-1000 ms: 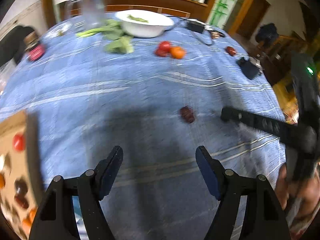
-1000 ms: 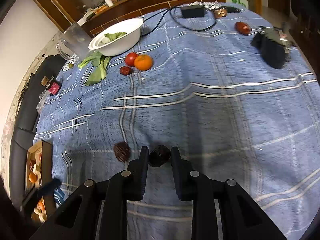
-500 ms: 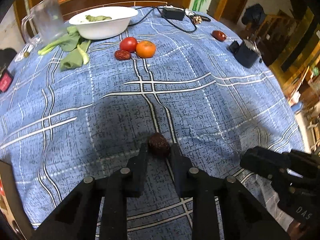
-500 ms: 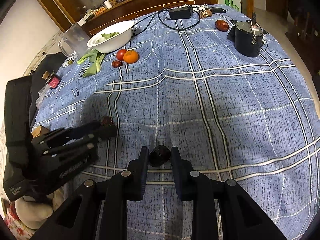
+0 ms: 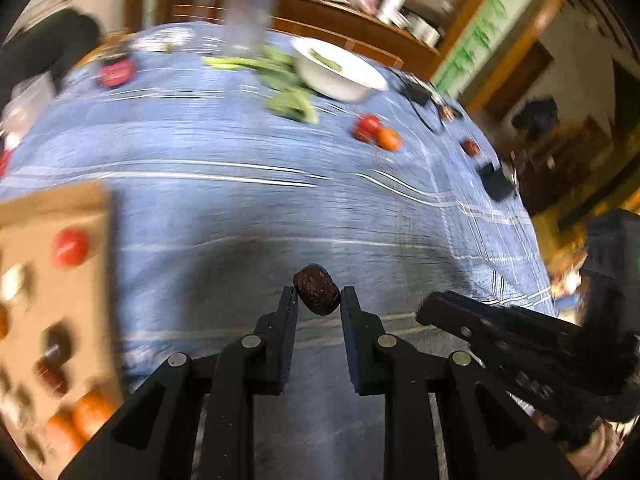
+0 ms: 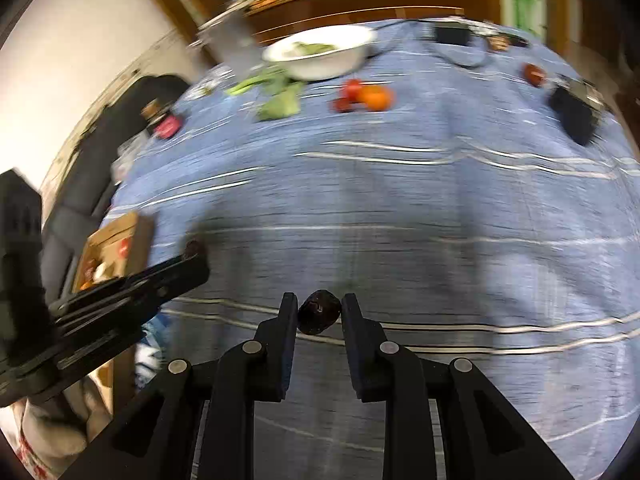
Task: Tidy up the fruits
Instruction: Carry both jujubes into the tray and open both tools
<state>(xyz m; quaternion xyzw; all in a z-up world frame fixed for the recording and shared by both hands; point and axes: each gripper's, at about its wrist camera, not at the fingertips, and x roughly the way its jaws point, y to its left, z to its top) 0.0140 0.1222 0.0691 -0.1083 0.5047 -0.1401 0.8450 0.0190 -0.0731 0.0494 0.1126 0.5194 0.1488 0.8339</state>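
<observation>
Fingers of the left gripper (image 5: 318, 300) were pinched on a dark wrinkled date (image 5: 317, 289), held above the blue plaid tablecloth (image 5: 240, 208). The right gripper (image 6: 319, 309) likewise clamped a second dark date (image 6: 319, 317) between its tips. Both views were smeared by motion, so details were hard to read. At the table's left edge a cardboard box (image 5: 102, 248), cut off by the frame, held a tomato (image 5: 71, 246), oranges (image 5: 90, 412) and dark blurred pieces I could not identify. Toward the far edge lay a white bowl (image 5: 340, 76), leafy greens (image 5: 286, 94), and a tomato and orange pair (image 5: 378, 133). A small reddish fruit (image 6: 535, 73) sat near the far right edge.
</observation>
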